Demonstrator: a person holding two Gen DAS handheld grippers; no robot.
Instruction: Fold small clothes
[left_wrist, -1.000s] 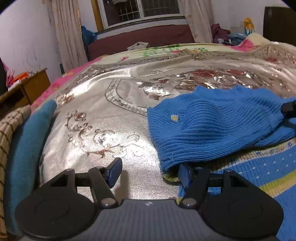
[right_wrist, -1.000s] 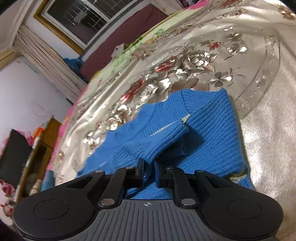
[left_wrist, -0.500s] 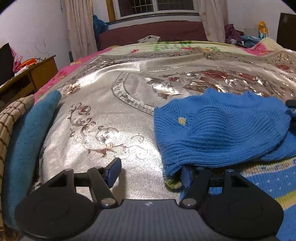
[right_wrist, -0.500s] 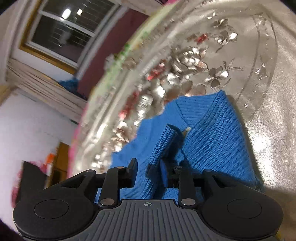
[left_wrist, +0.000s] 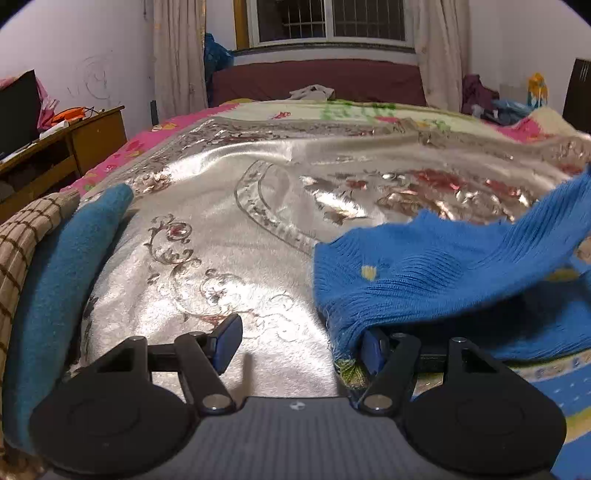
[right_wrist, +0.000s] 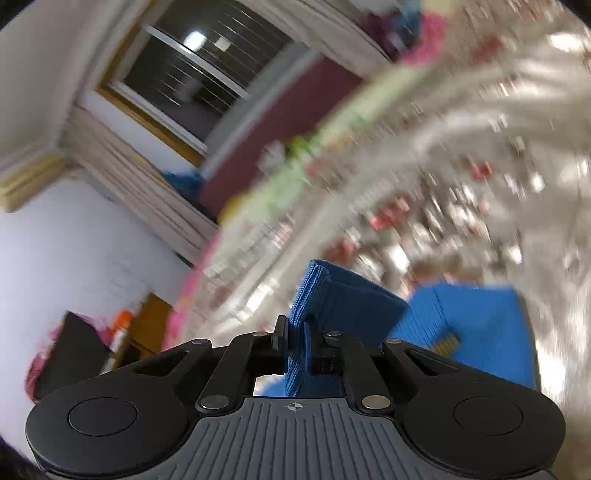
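Jaws of the left gripper (left_wrist: 297, 345) stand wide apart low over the bedspread, nothing pinched between them; its right-hand pad (left_wrist: 370, 350) sits tucked under the frayed edge of the blue ribbed-knit child's sweater (left_wrist: 424, 280), probably placed there to steady or catch that corner while the other hand works. Just beside this, at the lower right, a striped part of the same knit with pale dots and yellow-green bands (left_wrist: 554, 391) lies flat on the shiny silver satin bedspread with embossed flowers (left_wrist: 229, 236). To the left, a teal fleece cloth (left_wrist: 48, 280) and a brown checked fabric (left_wrist: 18, 240) lie at the bed's edge, possibly garments set aside, though that cannot be told.

In the right wrist view, the right gripper (right_wrist: 294, 341) is clamped on a fold of the sweater, the blue cloth standing up between its pads. The knit rises toward the right in the left view, so a sleeve or side seems lifted off the bed, likely to carry it over the body for a fold. Beyond, a dark maroon headboard (left_wrist: 317, 81) and barred window (left_wrist: 325, 22) close the room.
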